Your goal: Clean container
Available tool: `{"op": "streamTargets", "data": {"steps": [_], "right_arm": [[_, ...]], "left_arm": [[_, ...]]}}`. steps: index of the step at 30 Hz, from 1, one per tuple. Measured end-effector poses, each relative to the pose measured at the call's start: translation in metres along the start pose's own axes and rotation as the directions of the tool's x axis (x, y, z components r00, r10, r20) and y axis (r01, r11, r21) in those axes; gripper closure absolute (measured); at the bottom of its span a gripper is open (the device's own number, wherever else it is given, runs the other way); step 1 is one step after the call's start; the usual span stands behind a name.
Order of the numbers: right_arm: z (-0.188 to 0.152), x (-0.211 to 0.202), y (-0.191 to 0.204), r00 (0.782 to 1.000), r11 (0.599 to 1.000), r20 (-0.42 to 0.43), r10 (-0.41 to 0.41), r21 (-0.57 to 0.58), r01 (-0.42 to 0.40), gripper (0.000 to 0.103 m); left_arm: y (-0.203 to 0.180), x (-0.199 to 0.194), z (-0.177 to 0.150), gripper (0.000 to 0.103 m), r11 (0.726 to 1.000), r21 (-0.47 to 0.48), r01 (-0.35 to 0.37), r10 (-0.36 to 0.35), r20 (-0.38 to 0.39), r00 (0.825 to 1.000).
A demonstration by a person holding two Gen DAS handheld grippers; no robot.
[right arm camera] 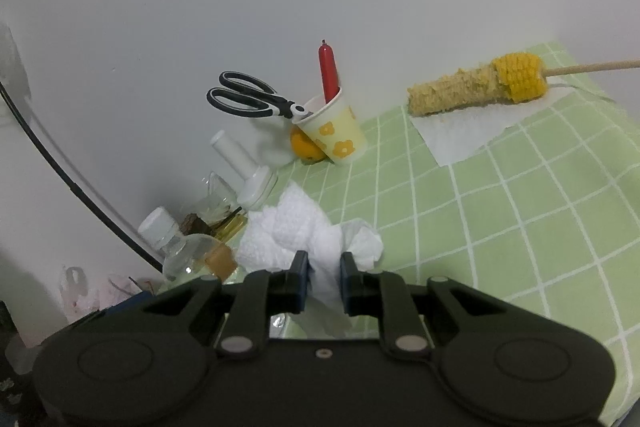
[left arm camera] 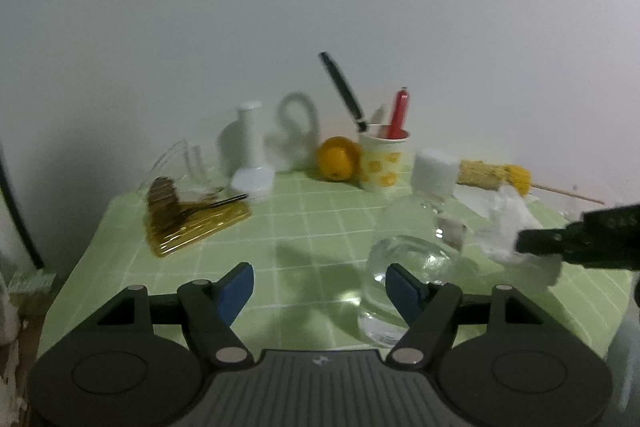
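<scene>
A clear plastic bottle (left arm camera: 404,259) with a white cap stands on the green checked tablecloth (left arm camera: 312,227), by my left gripper's right finger. My left gripper (left arm camera: 320,287) is open and empty, its jaws wide apart, the bottle just right of the gap. My right gripper (right arm camera: 324,283) is shut on a crumpled white paper towel (right arm camera: 296,231). From the left wrist view the right gripper (left arm camera: 520,241) reaches in from the right edge, with the towel (left arm camera: 508,223) beside the bottle. In the right wrist view the bottle (right arm camera: 180,247) is at the lower left.
A flowered paper cup (left arm camera: 384,159) holds scissors (left arm camera: 344,91) and a red tool. An orange (left arm camera: 336,157), a white vase (left arm camera: 250,147), a gold packet (left arm camera: 196,223) and a half-eaten corn cob (left arm camera: 496,175) on a napkin stand along the back. The table ends at left.
</scene>
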State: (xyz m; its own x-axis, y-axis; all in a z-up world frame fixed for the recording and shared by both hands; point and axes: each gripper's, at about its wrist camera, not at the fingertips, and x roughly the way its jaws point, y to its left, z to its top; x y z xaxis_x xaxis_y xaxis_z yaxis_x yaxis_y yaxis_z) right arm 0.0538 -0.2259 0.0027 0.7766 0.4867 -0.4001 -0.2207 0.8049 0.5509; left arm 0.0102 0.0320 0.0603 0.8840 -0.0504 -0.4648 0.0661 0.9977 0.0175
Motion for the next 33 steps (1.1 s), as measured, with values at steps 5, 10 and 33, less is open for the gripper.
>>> {"op": "streamTargets", "data": {"steps": [5, 10, 33], "right_arm": [[-0.002, 0.001, -0.001, 1.0, 1.0, -0.006, 0.008, 0.014, -0.008, 0.086], [-0.002, 0.002, -0.002, 1.0, 0.999, -0.011, 0.024, 0.046, -0.023, 0.086], [-0.004, 0.036, 0.019, 0.98, 0.962, -0.029, 0.199, 0.197, -0.19, 0.086]], "left_arm": [[0.007, 0.006, 0.002, 0.029, 0.999, -0.038, -0.004, 0.004, 0.0, 1.0], [0.007, 0.016, 0.006, 0.029, 0.998, -0.066, -0.015, 0.015, -0.004, 1.0], [-0.05, -0.008, 0.034, 0.076, 0.987, 0.104, 0.12, -0.127, 0.056, 0.99]]}}
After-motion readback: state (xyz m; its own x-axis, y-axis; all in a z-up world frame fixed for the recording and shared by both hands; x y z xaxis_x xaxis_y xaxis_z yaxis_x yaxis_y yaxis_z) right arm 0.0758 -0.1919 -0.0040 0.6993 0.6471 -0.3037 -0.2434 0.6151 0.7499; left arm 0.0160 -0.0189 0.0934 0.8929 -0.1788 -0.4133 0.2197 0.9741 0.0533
